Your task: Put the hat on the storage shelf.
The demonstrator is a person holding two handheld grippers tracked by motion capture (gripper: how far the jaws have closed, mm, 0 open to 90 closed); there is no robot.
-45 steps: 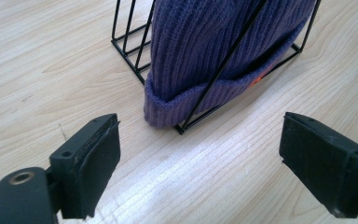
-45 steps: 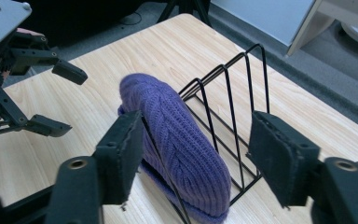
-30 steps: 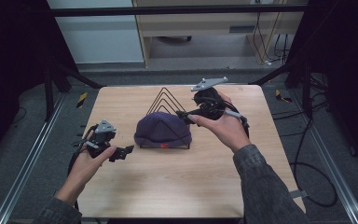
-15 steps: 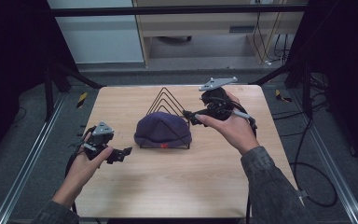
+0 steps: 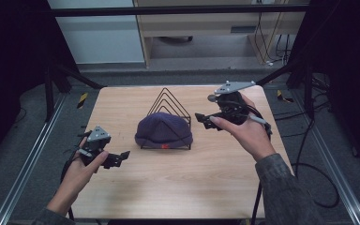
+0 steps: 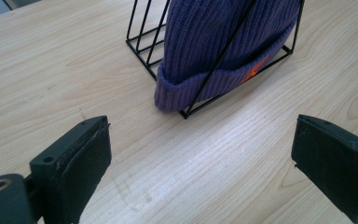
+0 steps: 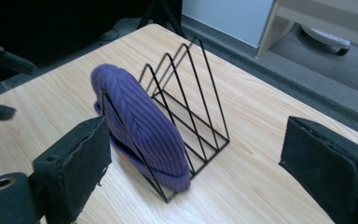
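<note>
A purple knit beanie [image 5: 164, 131] with an orange tag stands on edge in the front slot of a black wire rack [image 5: 169, 104] at the table's middle. The left gripper view shows the beanie [image 6: 214, 42] tucked behind the rack's [image 6: 142, 32] front wire triangle. From the right gripper view the beanie [image 7: 140, 121] leans in the rack [image 7: 191, 112]. My left gripper [image 5: 118, 159] rests open near the table's left front, empty. My right gripper [image 5: 202, 120] hovers open to the right of the rack, also empty.
The wooden table [image 5: 178, 187] has bare room in front of the rack. Beyond the far edge stands a pale shelf unit [image 5: 206, 28]. Metal rails and cables [image 5: 309, 164] run along the floor on both sides.
My right gripper has drawn back from the beanie, rightwards and slightly up. The left gripper has barely shifted. The beanie stays in the rack.
</note>
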